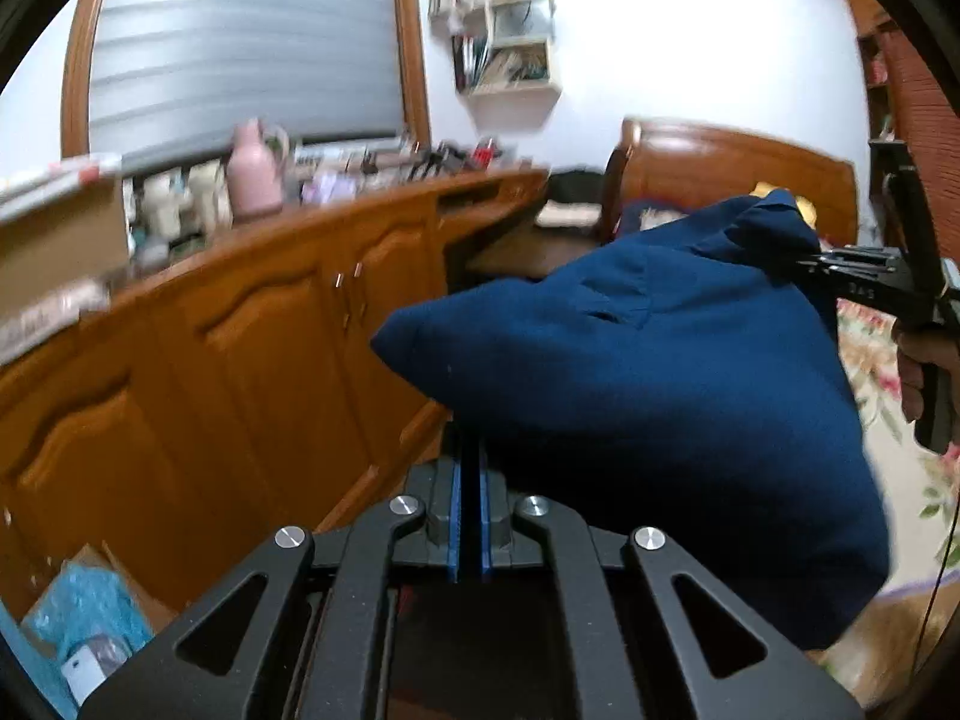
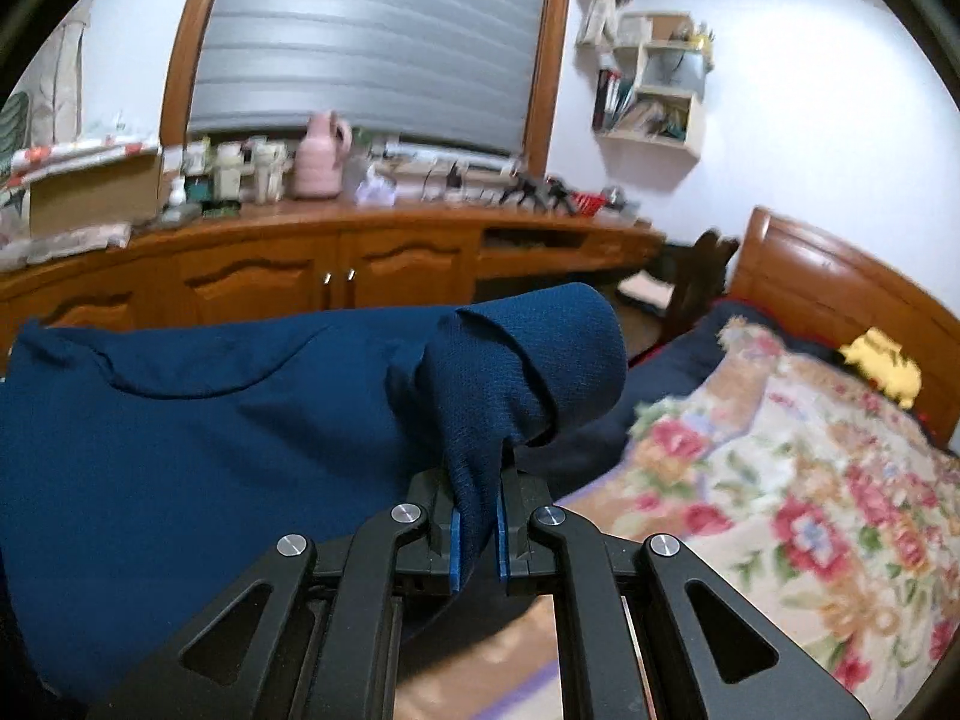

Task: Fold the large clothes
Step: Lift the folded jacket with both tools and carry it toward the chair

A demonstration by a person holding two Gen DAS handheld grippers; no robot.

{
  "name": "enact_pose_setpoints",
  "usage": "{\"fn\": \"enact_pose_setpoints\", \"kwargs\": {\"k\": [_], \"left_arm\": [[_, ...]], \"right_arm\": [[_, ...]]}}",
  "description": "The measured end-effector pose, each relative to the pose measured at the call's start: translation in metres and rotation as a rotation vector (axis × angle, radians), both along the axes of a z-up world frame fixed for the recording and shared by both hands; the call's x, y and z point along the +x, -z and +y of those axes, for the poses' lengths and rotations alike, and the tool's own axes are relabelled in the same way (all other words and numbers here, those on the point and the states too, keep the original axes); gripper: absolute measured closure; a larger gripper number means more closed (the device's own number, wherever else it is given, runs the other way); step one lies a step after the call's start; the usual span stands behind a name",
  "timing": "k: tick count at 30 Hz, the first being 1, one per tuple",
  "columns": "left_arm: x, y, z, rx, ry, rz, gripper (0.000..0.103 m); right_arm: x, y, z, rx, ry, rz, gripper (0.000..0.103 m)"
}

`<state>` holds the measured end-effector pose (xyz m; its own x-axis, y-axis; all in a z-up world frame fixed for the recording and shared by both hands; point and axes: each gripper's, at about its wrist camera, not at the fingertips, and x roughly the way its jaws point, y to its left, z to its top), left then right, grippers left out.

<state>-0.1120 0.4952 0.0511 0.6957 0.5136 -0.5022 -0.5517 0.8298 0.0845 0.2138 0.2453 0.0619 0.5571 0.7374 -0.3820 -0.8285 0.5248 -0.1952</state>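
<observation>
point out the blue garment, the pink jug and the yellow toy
blue garment [image 2: 210, 420], right wrist view, on its broad flat front
pink jug [image 2: 318, 165], right wrist view, on its body
yellow toy [image 2: 882, 360], right wrist view, on its middle

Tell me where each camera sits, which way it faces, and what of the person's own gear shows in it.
Left wrist: on the left gripper, looking along its shut jaws at the blue garment and wooden cabinets; the right gripper and a hand show at right.
Right wrist: on the right gripper, jaws clamping the blue garment, facing the cabinets and the floral bed cover.
Shared: garment, cabinets, pink jug, wall shelf.
</observation>
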Motion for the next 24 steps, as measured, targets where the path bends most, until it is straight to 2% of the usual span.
{"fn": "enact_pose_setpoints", "kwargs": {"k": [3,5,8,9,10,11,13,14,15,16,19,24], "left_arm": [[-0.002,0.021,0.004,-0.02,-0.013,0.021,0.098],[-0.005,0.025,0.0,-0.016,-0.011,0.015,0.098],[-0.009,0.025,-0.006,-0.008,-0.017,0.012,0.097],[-0.011,0.023,-0.007,0.003,-0.022,0.01,0.093],[-0.017,0.02,-0.014,0.011,-0.024,0.001,0.086],[-0.02,0.018,-0.019,0.012,-0.023,-0.008,0.079],[-0.028,0.013,-0.022,-0.004,-0.012,-0.044,0.052],[-0.03,0.011,-0.021,-0.009,-0.006,-0.052,0.046],[-0.034,0.008,-0.024,-0.01,-0.003,-0.062,0.029],[-0.037,0.005,-0.027,-0.007,-0.002,-0.072,0.014],[-0.042,-0.003,-0.041,-0.001,0.004,-0.093,0.0],[-0.037,-0.014,-0.065,0.021,0.02,-0.091,0.0]], "right_arm": [[0.019,0.038,0.014,-0.086,0.024,0.029,0.094],[0.027,0.051,0.014,-0.107,0.055,0.043,0.092],[0.034,0.055,0.0,-0.081,0.062,0.073,0.078],[0.036,0.054,-0.003,-0.074,0.061,0.079,0.07],[0.037,0.054,-0.007,-0.073,0.055,0.084,0.064],[0.035,0.053,-0.012,-0.068,0.047,0.082,0.062],[0.025,0.051,-0.019,-0.057,0.024,0.073,0.06],[0.017,0.05,-0.019,-0.052,0.008,0.073,0.058],[0.013,0.05,-0.026,-0.05,-0.006,0.074,0.057],[-0.008,0.051,-0.034,-0.047,-0.016,0.075,0.056],[-0.024,0.055,-0.05,-0.036,-0.036,0.09,0.054],[-0.033,0.058,-0.08,-0.03,-0.044,0.103,0.049]]}}
